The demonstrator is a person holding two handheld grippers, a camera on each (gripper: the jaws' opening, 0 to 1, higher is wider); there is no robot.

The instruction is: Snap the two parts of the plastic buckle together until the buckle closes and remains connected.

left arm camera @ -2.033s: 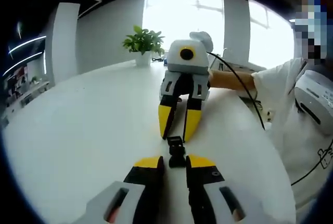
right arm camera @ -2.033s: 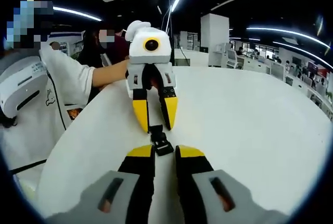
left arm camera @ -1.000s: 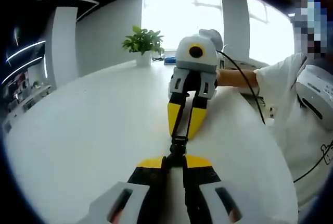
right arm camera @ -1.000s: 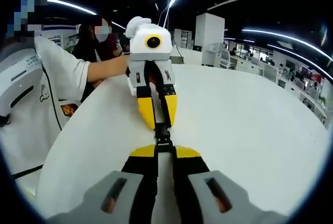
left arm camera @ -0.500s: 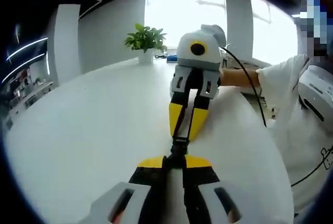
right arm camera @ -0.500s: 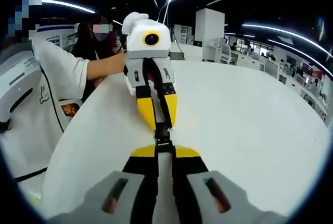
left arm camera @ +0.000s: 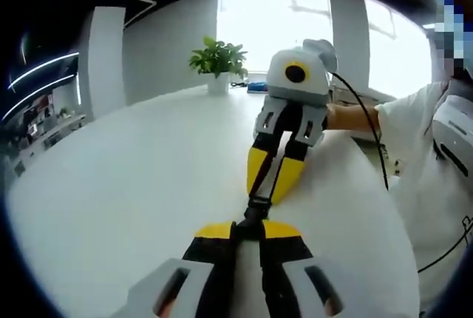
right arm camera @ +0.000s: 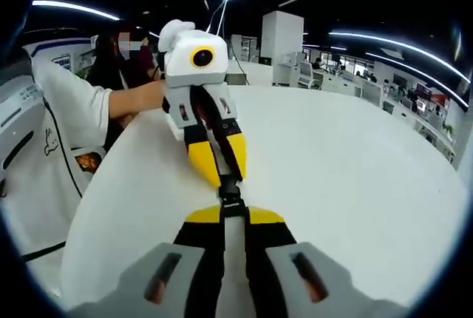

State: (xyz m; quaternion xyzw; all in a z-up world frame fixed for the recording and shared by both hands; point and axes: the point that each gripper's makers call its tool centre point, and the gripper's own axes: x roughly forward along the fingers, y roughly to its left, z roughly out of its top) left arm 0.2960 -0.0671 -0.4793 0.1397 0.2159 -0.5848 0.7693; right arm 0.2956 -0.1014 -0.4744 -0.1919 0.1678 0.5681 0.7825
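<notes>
A small black plastic buckle [left arm camera: 256, 209] on a strap hangs above the white table [left arm camera: 133, 185], stretched between both grippers. My left gripper [left arm camera: 249, 228] is shut on its near end. The right gripper [left arm camera: 270, 191] faces me with its yellow fingertips shut on the far end. In the right gripper view the same buckle [right arm camera: 231, 201] sits between my right gripper [right arm camera: 233, 214], shut on it, and the left gripper [right arm camera: 222, 178] opposite. The two buckle halves look joined in one line; the seam is too small to make out.
A potted plant [left arm camera: 219, 63] stands at the far edge of the round white table. A person in a white shirt [left arm camera: 436, 185] holds the grippers from the table's side, a cable [left arm camera: 373, 148] trailing over the arm. Other people [right arm camera: 129, 52] and office desks lie behind.
Two seconds ago the buckle lay on the table between open jaws. Both grippers have since shut on it and lifted it; in the last half second the hands tilted slightly.
</notes>
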